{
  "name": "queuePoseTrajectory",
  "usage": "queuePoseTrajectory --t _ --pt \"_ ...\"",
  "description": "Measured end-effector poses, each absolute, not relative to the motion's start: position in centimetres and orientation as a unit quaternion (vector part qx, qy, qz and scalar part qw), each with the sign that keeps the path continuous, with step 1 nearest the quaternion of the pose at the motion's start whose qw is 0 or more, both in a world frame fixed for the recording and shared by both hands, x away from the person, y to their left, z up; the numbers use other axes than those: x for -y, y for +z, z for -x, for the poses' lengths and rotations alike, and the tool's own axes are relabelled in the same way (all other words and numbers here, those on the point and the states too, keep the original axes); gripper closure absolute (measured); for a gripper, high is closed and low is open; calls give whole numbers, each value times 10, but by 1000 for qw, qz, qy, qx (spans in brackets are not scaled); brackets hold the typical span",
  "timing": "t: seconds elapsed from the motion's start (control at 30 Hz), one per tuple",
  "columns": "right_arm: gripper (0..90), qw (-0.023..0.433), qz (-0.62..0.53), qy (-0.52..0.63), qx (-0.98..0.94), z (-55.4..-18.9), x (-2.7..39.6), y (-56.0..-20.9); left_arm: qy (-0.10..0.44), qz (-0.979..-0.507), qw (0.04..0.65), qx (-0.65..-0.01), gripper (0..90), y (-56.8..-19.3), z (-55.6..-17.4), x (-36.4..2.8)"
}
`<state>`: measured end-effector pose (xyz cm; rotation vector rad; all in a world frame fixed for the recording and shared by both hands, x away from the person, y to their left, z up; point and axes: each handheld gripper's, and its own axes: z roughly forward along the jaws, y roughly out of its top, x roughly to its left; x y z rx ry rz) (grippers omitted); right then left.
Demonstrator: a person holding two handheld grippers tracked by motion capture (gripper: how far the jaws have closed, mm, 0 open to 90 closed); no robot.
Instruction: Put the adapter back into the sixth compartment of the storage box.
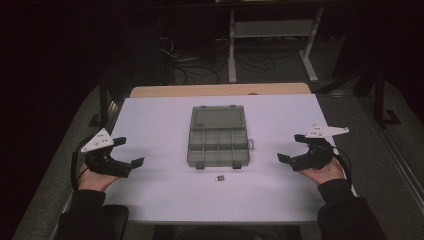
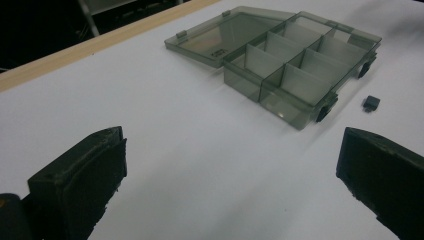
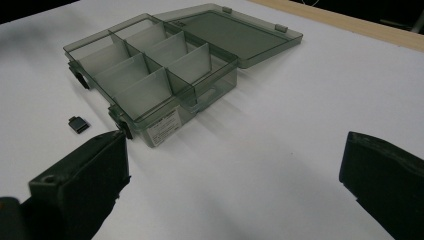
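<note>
A smoky translucent organizer box [image 1: 218, 147] lies open at the middle of the white table [image 1: 150, 195], lid folded flat toward the far side. Its compartments [image 2: 300, 65] look empty, as do those in the right gripper view [image 3: 150, 70]. A small dark part [image 1: 220, 178] rests on the table just in front of the box, seen too in the left gripper view [image 2: 371, 103] and the right gripper view [image 3: 78, 124]. My left gripper [image 1: 131, 151] hovers at the table's left, open and empty. My right gripper [image 1: 291, 148] hovers at the right, open and empty.
A wooden strip [image 1: 220, 90] runs along the table's far edge. Beyond it stand a white desk frame [image 1: 272, 40] and tangled cables [image 1: 200, 62] on the dark floor. Bare white surface lies between each gripper and the box.
</note>
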<state>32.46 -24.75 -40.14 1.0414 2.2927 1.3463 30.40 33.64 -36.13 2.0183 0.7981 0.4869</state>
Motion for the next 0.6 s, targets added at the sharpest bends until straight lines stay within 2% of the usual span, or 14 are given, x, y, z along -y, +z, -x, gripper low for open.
queuePoseTrajectory --t 0.6 --pt "0 141 -359 470 -794 -324 248 -400 190 -840 431 -269 0 -326 -317 -298"
